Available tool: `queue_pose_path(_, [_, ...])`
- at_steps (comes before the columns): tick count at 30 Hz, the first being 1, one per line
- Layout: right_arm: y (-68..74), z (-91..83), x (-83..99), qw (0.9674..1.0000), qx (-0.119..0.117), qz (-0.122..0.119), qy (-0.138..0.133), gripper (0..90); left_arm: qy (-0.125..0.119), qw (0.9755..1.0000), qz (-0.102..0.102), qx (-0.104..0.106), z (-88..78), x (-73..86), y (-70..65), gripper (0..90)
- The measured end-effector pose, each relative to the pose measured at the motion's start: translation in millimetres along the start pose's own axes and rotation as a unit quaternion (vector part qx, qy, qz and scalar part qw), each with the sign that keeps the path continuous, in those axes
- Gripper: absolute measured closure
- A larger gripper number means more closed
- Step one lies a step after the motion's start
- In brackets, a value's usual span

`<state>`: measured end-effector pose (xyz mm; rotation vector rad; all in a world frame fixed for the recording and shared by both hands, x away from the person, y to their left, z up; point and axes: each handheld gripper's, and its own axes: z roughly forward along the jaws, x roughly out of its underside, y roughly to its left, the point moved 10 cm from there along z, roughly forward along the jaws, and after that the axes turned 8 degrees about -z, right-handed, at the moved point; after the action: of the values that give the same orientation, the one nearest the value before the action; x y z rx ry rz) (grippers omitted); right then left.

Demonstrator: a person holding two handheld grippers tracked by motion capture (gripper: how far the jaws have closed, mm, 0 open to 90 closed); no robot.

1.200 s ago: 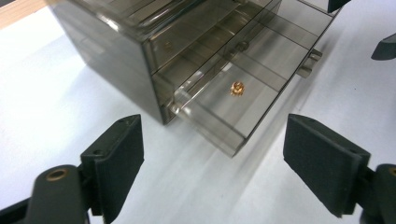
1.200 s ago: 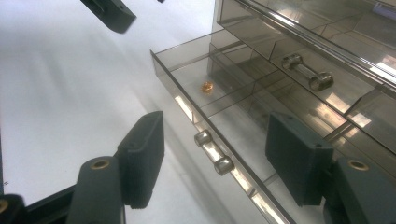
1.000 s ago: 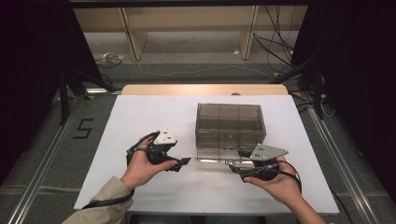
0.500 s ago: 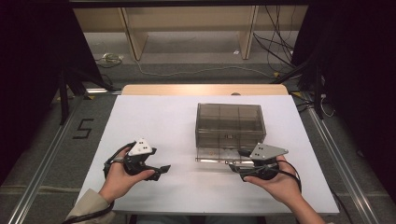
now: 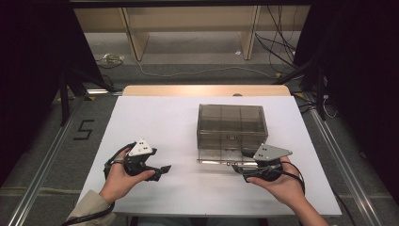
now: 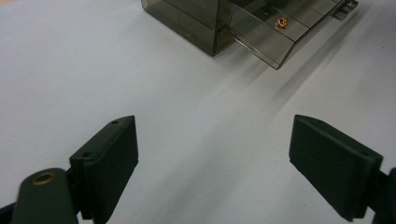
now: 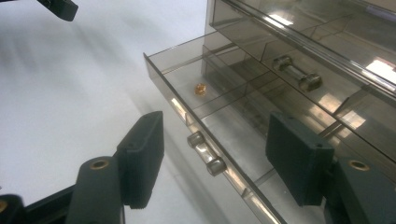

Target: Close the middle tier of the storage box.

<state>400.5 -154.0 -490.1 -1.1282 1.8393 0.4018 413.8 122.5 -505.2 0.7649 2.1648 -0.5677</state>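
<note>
From the high view, a smoky transparent drawer box (image 5: 231, 126) stands on the white table (image 5: 164, 117), right of centre. Its lowest drawer (image 5: 221, 155) is pulled out toward the person. The left gripper (image 5: 159, 171) lies in the person's left hand (image 5: 120, 176), low on the near left part of the table and well apart from the box, its jaws pointing right toward the box. The right gripper (image 5: 236, 167) sits in the right hand (image 5: 277, 181), just at the front edge of the open drawer. On the dark floor left of the table a white "5" (image 5: 83, 129) can be read; no brand or label can be made out on the box.

In the left gripper view, the two black jaws stand wide apart with only bare white table between them, holding nothing. The box (image 6: 201, 18) and its open drawer (image 6: 275, 35) lie far ahead, a small orange-gold object (image 6: 282, 21) resting on the drawer floor.

In the right gripper view, the jaws are spread wide on either side of the drawer's front edge, near its clear handle (image 7: 206, 151) but not pressing it. The small orange-gold object (image 7: 200, 88) lies in a drawer compartment. A second clear handle (image 7: 297, 73) is on the drawer above.
</note>
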Motion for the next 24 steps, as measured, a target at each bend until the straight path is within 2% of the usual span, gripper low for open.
queue_pose_path(4, [-1.7, -1.9, -0.6, 0.9999, 0.0, 0.01, -0.003, 40.3, 0.002, 1.0, 0.0, 0.0, 0.2, 1.2, 1.0, 16.0])
queue_pose_path(6, [-1.4, -3.0, -0.3, 1.0, 0.001, 0.01, -0.001, 46.4, 0.0, 1.0, -0.002, 0.0, 0.3, 1.1, 1.3, 16.0])
queue_pose_path(8, [-1.5, -4.4, -0.2, 1.0, 0.005, 0.003, 0.003, 56.1, -0.001, 1.0, -0.004, 0.001, 0.0, 0.5, 1.4, 16.1])
queue_pose_path(11, [-2.4, -7.1, 0.9, 0.9999, 0.011, 0.004, 0.01, 75.6, -0.001, 1.0, -0.005, 0.001, 0.5, 0.2, 2.0, 16.2])
queue_pose_path(15, [-4.6, -12.0, 7.3, 0.9995, 0.019, 0.004, 0.025, 89.7, -0.003, 1.0, -0.007, -0.001, 1.9, -1.8, 1.0, 16.6])
queue_pose_path(20, [-0.2, -11.3, 9.9, 0.9993, 0.006, 0.011, 0.037, 90.0, 0.0, 1.0, -0.006, -0.004, 2.7, 0.0, 2.6, 16.8])
queue_pose_path(24, [2.0, -4.4, 21.5, 0.9972, 0.001, 0.017, 0.073, 90.0, 0.001, 1.0, -0.006, -0.004, 2.1, 0.9, 4.3, 16.9])
